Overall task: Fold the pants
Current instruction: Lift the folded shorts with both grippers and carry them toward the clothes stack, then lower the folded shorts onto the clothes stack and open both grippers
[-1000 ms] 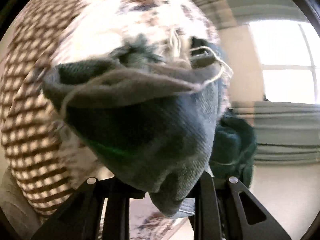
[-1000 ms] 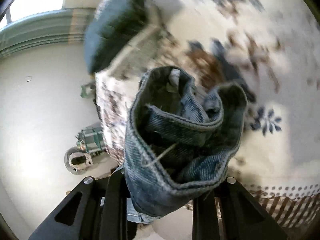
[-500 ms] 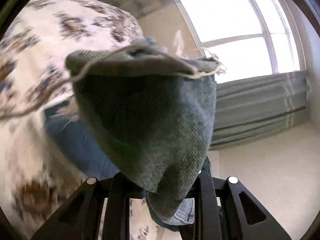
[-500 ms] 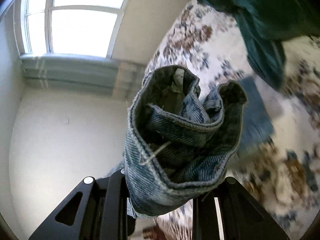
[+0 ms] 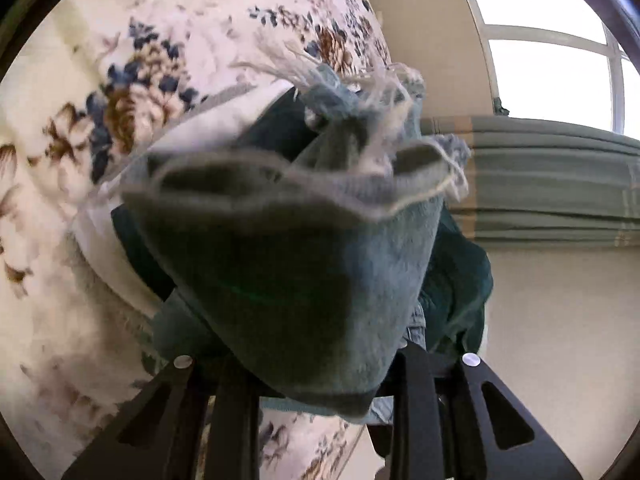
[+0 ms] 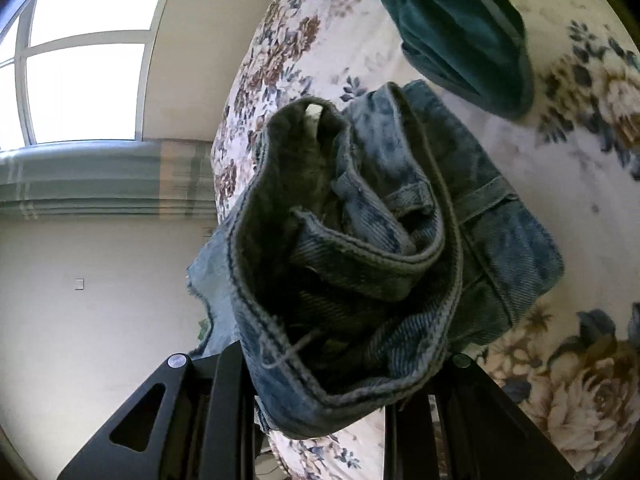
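Left wrist view: the left tongs [image 5: 320,364] are clamped on a frayed hem of the pants [image 5: 296,264], whose denim bunches up and blocks most of the lens. In the right wrist view the right tongs [image 6: 344,372] pinch a seamed edge of the same pants [image 6: 360,256], and more denim lies beyond on the floral bedspread [image 6: 592,392], near a dark green garment [image 6: 460,28].

My reading is that a fold is mid-carry, both held ends lifted over the bed. The next move calls for bringing the two ends down together onto the denim already lying there (edges matched, cloth kept taut), then letting go.

No container shows in either view.
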`<state>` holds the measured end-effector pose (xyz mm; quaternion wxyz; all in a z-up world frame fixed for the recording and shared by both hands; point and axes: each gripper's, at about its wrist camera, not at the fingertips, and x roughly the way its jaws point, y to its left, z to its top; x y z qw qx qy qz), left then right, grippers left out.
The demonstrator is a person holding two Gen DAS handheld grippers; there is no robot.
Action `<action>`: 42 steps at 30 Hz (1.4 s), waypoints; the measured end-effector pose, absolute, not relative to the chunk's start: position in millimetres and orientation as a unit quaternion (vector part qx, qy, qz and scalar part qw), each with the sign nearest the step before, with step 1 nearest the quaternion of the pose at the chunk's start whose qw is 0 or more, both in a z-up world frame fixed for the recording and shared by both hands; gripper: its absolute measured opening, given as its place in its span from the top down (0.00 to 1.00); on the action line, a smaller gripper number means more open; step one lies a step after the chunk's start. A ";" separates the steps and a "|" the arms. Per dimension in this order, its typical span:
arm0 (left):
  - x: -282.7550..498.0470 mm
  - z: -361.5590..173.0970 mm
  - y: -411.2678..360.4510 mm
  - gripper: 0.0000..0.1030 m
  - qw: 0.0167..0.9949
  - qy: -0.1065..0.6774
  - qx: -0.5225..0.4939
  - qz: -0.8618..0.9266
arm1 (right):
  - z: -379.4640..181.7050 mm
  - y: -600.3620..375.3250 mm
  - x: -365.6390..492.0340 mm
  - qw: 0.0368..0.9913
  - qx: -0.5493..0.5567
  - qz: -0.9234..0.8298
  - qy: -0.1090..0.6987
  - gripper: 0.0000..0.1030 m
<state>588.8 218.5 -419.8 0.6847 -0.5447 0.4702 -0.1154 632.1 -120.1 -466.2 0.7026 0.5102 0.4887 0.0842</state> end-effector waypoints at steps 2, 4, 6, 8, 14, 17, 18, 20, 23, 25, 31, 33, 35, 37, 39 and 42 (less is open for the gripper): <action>584.6 -419.8 222.6 0.76 0.675 0.474 -0.552 -0.122 | -462.7 -116.8 632.5 0.712 0.495 0.082 0.491 0.77; 581.8 -421.3 231.5 0.73 0.672 0.482 -0.548 -0.124 | -459.5 -121.1 634.1 0.716 0.491 0.080 0.490 0.77; 581.0 -410.0 235.1 0.72 0.679 0.490 -0.533 -0.120 | -455.6 -122.9 637.9 0.723 0.479 0.078 0.491 0.77; 581.3 -399.2 237.0 0.60 0.691 0.501 -0.510 -0.111 | -452.5 -121.4 639.7 0.721 0.469 0.082 0.504 0.75; 573.1 -335.5 225.7 0.13 0.793 0.540 -0.280 -0.034 | -428.0 -117.6 635.2 0.736 0.402 0.059 0.541 0.37; 566.3 -310.9 211.0 0.00 0.822 0.542 -0.176 -0.016 | -398.0 -107.9 621.3 0.765 0.337 0.034 0.548 0.16; 567.5 -308.2 208.2 0.00 0.826 0.541 -0.156 -0.014 | -385.1 -102.7 616.1 0.779 0.303 0.020 0.549 0.08; 567.0 -299.9 198.4 0.00 0.833 0.542 -0.114 -0.008 | -358.6 -94.8 600.1 0.802 0.248 -0.003 0.543 0.03; 559.9 -286.5 184.7 0.00 0.839 0.539 -0.070 -0.005 | -317.2 -77.9 576.8 0.831 0.141 -0.048 0.535 0.00; 549.6 -273.5 176.7 0.00 0.845 0.533 -0.051 -0.002 | -293.4 -68.4 562.0 0.840 0.080 -0.073 0.531 0.00; 500.5 -215.2 155.5 0.00 0.866 0.501 -0.010 0.012 | -222.9 -65.3 507.4 0.854 0.049 -0.082 0.511 0.00; 477.6 -189.9 150.4 0.00 0.874 0.485 -0.004 0.011 | -197.9 -67.8 483.3 0.860 0.052 -0.081 0.501 0.00; 456.0 -166.6 145.7 0.00 0.883 0.469 0.003 0.013 | -171.7 -68.2 456.6 0.867 0.053 -0.081 0.489 0.00; 428.8 -139.3 141.1 0.00 0.892 0.451 0.007 0.011 | -141.5 -65.6 424.7 0.876 0.048 -0.081 0.472 0.00; 403.9 -117.2 138.6 0.00 0.899 0.437 0.008 0.014 | -112.1 -64.6 389.7 0.885 0.045 -0.074 0.458 0.00; 362.5 -85.3 134.5 0.00 0.909 0.417 0.009 0.015 | -72.0 -59.0 337.6 0.898 0.033 -0.063 0.434 0.00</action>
